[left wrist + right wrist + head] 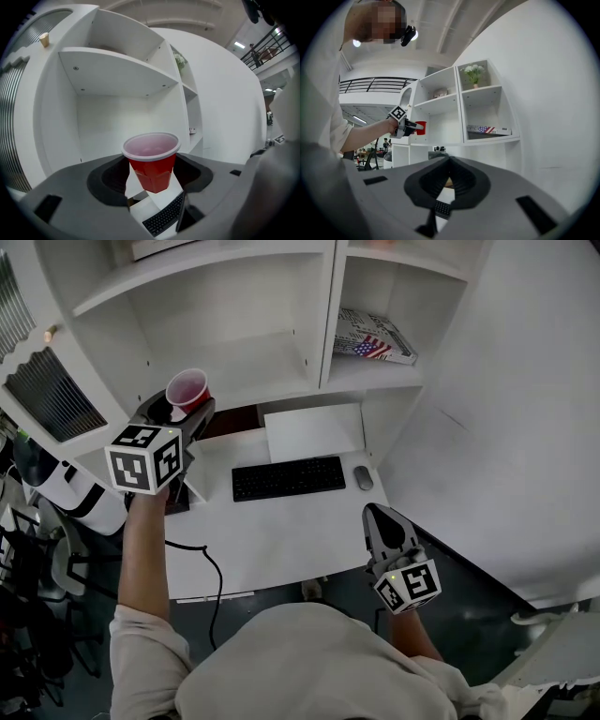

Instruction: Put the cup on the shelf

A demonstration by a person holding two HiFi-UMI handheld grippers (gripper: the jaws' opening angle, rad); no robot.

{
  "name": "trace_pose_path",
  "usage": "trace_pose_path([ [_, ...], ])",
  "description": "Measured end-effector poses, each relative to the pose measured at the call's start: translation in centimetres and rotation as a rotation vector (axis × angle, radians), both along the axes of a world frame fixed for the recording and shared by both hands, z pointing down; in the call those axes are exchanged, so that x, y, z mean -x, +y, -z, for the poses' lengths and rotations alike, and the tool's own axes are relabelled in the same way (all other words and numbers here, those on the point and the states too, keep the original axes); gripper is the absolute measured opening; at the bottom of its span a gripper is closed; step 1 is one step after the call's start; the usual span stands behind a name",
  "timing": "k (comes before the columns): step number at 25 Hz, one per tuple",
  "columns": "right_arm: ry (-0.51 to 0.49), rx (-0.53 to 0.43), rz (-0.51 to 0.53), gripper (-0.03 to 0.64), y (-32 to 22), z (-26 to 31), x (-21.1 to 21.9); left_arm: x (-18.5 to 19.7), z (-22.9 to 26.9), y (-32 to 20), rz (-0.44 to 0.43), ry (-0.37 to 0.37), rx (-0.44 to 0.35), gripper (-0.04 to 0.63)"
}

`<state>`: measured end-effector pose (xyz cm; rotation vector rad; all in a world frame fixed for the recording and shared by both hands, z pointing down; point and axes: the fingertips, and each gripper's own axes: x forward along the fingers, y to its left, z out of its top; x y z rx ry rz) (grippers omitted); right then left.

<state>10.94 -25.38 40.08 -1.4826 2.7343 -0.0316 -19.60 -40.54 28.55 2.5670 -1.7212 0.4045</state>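
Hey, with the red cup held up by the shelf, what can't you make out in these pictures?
- The red cup: in the head view, its lower part is hidden by the left gripper holding it.
- The flag-printed box: in the head and right gripper views, the print is too small to read.
- The keyboard: in the left gripper view, it is mostly hidden behind the gripper's body.
- The small object on an upper shelf: in the right gripper view, it is too small to name.

Red cup (152,161), white rim, pale inside, upright. Clamped by its sides between the jaws of the left gripper (185,409), in the air before the lower left compartment of the shelf (267,367), not set down.
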Motion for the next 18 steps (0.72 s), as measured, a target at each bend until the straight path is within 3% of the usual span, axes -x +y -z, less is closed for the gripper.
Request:
trace_pose_path([
  [18, -0.012, 0.019, -0.066, 0.003, -1.3, -1.0, -3.4, 0.0, -1.8, -6.2, 0.020, 0.008, 0.074, 0.293],
])
